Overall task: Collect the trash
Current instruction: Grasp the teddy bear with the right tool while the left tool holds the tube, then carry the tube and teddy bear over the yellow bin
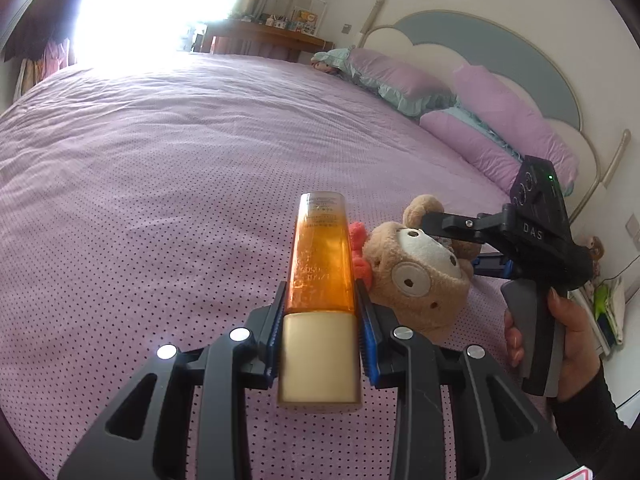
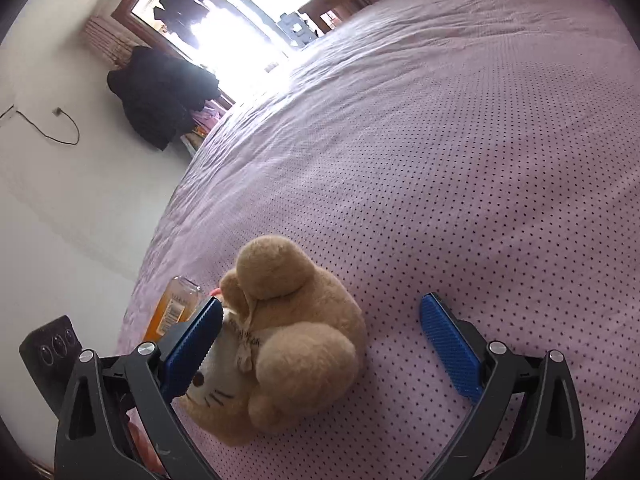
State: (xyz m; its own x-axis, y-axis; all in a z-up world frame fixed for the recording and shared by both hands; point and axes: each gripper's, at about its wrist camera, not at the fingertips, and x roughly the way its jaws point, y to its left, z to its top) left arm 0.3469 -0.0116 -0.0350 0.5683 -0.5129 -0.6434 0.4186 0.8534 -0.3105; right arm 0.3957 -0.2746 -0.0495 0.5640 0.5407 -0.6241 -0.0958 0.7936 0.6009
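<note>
Jaws over dotted purple bedspread (image 2: pixel 460 168)

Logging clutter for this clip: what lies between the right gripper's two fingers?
In the right wrist view, the tan plush toy lies between the open right gripper fingers, against the left one; bare bedspread beside the other.

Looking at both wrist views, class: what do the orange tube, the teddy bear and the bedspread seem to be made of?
Orange tube: probably glossy translucent plastic, since light glows through it; its cream cap looks opaque and smooth. Teddy bear: fuzzy tan plush fabric, soft matte pile. Bedspread: thin woven cloth, likely cotton, matte lilac with dark dots and soft wrinkles.
</note>
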